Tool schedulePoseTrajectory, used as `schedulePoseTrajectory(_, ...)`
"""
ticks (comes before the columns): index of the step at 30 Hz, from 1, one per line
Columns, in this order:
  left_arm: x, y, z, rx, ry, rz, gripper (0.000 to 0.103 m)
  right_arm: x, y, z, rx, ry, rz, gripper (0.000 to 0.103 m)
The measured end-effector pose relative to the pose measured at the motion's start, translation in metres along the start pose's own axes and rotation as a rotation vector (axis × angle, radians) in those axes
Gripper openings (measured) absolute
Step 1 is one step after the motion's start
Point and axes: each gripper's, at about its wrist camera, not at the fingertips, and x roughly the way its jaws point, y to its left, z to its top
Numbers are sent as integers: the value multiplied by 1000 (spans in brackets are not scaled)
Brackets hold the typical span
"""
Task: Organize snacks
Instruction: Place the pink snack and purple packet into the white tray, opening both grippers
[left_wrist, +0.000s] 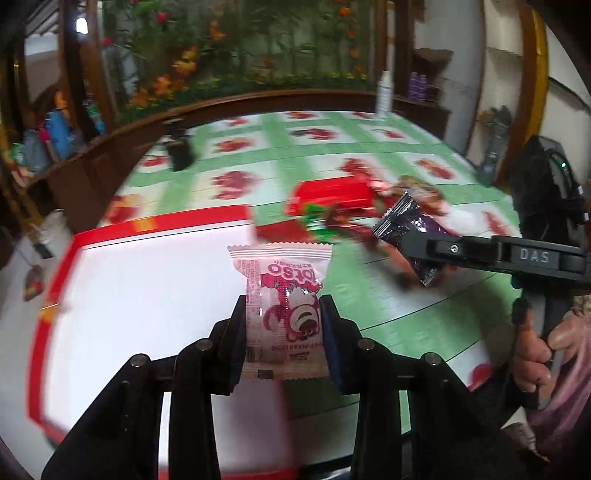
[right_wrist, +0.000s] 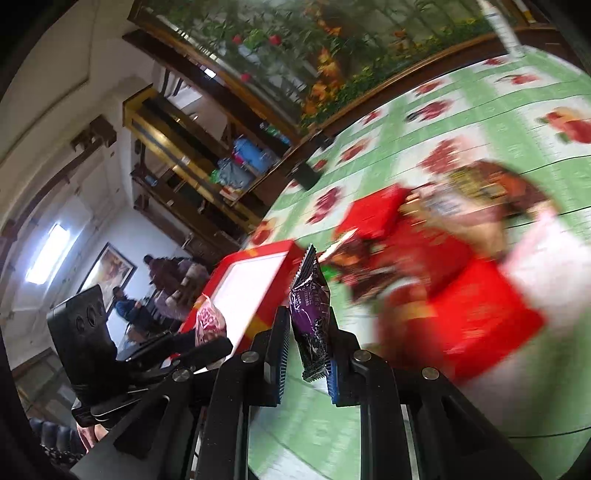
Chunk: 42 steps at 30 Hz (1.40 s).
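Note:
My left gripper (left_wrist: 283, 306) is shut on a pink and white Lotso bear snack packet (left_wrist: 284, 295), held above a white tray with a red rim (left_wrist: 74, 251). My right gripper (right_wrist: 308, 317) is shut on a dark purple snack packet (right_wrist: 309, 306), held above the green tablecloth. The purple packet (left_wrist: 406, 232) and the right gripper also show at the right of the left wrist view. The pink packet (right_wrist: 208, 321) shows at the left of the right wrist view, beside the tray (right_wrist: 266, 291). A blurred pile of red and brown snacks (left_wrist: 351, 206) lies on the table beyond.
The table has a green cloth with red flower squares (left_wrist: 258, 155). A red box (right_wrist: 480, 314) and the blurred snack pile (right_wrist: 424, 240) lie at the right. A small black object (left_wrist: 179, 147) and a white bottle (left_wrist: 384, 92) stand near the far edge. Wooden shelves are behind.

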Motion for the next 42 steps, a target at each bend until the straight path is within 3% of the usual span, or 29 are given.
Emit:
schedulePoseTrajectory(9,-7,64,-29,-41,39,178,34,93,76,-14,-77,109,116,18)
schedulePoseTrajectory(17,-3,93,-44,-96,78,240,34,143,114,-33,-190,189,71,19)
schedulePoseTrajectory(24,-1,94,-49,-85,91,292,36,136,112,-35,-197,180,50,24)
schedulePoseTrajectory(28,-4,94,-49,-85,79,325,60,132,107,-33,-163,162,52,41)
schedulePoseTrajectory(38,-15,88,-40,-76,29,357,73,120,93,-29,-84,127,71,42)
schedulePoseTrajectory(42,-19,84,-36,-71,13,353,73,119,94,-30,-76,128,71,43)
